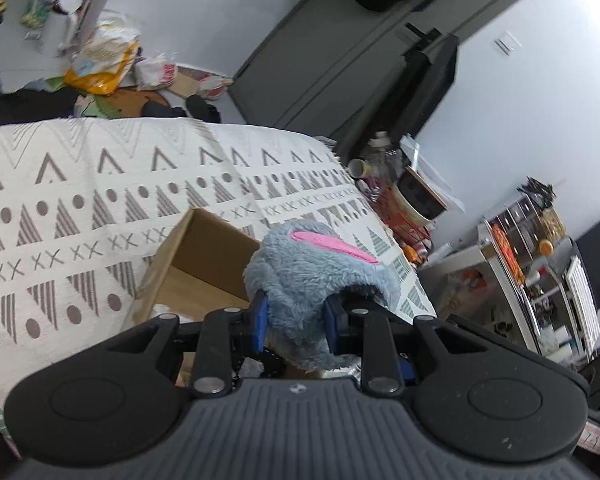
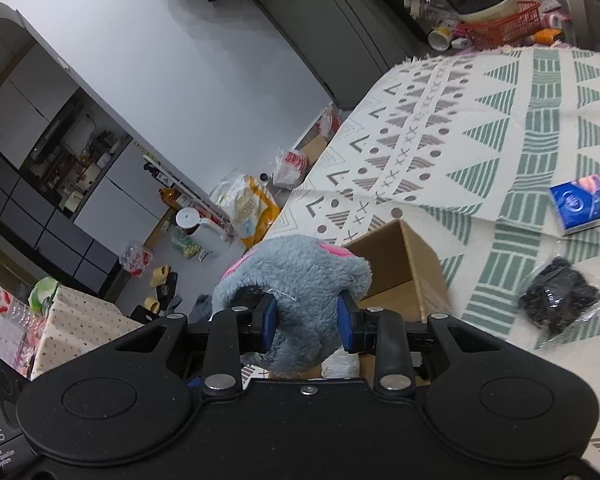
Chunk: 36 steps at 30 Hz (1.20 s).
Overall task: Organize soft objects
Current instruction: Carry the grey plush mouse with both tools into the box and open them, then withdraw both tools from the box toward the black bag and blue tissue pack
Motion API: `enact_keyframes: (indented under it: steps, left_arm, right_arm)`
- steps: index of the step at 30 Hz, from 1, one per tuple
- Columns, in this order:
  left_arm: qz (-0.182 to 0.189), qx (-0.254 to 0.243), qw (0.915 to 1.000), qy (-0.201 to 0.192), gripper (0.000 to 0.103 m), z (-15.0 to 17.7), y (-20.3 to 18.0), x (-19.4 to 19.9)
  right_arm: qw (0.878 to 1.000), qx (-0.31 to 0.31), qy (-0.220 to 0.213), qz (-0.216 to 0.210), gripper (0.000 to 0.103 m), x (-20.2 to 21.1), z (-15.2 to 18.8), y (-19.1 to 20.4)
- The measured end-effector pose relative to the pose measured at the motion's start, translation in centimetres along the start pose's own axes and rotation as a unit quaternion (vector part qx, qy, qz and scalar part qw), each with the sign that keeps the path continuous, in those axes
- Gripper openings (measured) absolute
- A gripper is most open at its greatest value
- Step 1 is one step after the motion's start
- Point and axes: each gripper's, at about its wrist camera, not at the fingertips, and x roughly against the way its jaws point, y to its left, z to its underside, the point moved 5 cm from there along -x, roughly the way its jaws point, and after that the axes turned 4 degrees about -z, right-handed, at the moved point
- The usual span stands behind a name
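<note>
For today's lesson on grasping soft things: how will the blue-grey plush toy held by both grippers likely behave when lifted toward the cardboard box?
The plush toy probably is floppy: its fleece bulges around the left gripper and right gripper. It likely is light, and sags between grips. The fuzzy pile should resist slipping while lowered into the cardboard box.

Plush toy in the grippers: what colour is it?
The plush toy is grey-blue fur with pink patches, clearest in the left wrist view.

a: any room near the cardboard box (image 2: pixel 400 268)?
b: patterned cloth (image 1: pixel 80 220) beside it lies bare. farther right, a blue tissue pack (image 2: pixel 584 204) and black bagged bundle (image 2: pixel 560 304) block.
</note>
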Motion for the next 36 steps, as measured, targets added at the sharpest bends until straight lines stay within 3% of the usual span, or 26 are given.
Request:
enact_keyframes:
  steps: [9,14,17,20,22,25,31,36]
  left_arm:
    - [-0.027,0.044,0.9986,0.01,0.027,-0.7,3.2,-1.4]
    - [-0.022,0.049,0.9983,0.02,0.027,-0.7,3.7,-2.7]
    - [-0.025,0.061,0.9974,0.029,0.029,-0.7,3.8,-3.6]
    - [-0.048,0.058,0.9963,0.04,0.034,-0.4,3.8,-4.0]
    - [-0.06,0.049,0.9964,0.034,0.051,-0.3,3.6,-3.7]
    - [-0.064,0.058,0.9959,0.026,0.065,-0.2,3.6,-3.1]
    - [-0.074,0.044,0.9962,0.015,0.077,0.1,2.6,-2.4]
    - [-0.09,0.021,0.9958,0.001,0.079,0.4,1.5,-2.0]
  right_arm:
    - [1.0,-0.009,0.024,0.011,0.03,-3.2,0.8,0.4]
    - [0.999,-0.012,0.021,0.027,0.03,-3.8,0.7,0.0]
    - [0.999,-0.025,0.026,0.041,0.037,-4.4,0.5,-0.7]
    - [0.998,-0.018,0.02,0.052,0.047,-3.5,0.4,-0.7]
    - [0.998,-0.002,0.013,0.055,0.056,-2.5,0.4,-0.7]
    - [0.998,0.004,-0.003,0.067,0.067,-0.5,0.3,-1.4]
    - [0.997,-0.002,-0.026,0.076,0.079,3.0,0.0,-3.4]
    - [0.995,0.002,-0.045,0.083,0.086,5.5,-0.6,-5.1]
